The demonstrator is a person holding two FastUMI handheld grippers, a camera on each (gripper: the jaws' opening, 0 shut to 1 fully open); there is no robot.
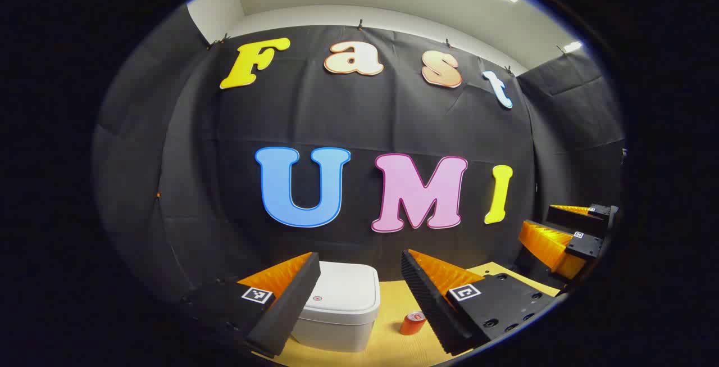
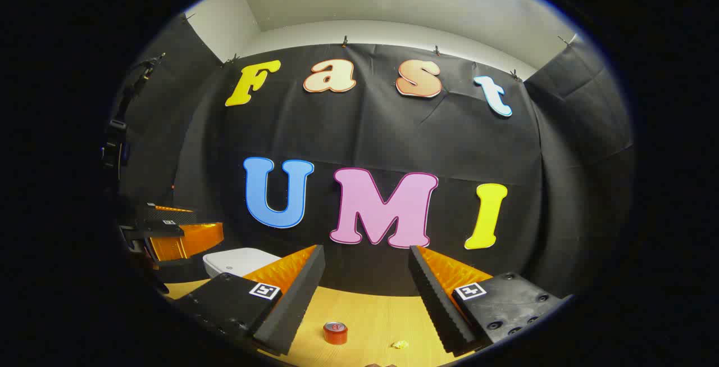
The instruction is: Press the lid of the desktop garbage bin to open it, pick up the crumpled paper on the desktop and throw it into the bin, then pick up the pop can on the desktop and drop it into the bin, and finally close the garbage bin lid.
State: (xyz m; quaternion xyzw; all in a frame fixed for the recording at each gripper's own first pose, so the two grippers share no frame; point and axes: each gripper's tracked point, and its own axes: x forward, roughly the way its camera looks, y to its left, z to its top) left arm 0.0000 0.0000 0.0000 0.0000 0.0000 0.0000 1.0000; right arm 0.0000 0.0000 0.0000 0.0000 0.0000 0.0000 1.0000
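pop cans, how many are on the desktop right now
1. The pop can stands upright on the wooden desktop, ahead of the right gripper, left of the crumpled paper and right of the closed garbage bin. The fingers may hide others.

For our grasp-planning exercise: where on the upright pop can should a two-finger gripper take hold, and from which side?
Probably grip the pop can around its round side wall at mid-height, coming in level from the front. It stands upright on the table, so opposite sides suit the open right gripper.
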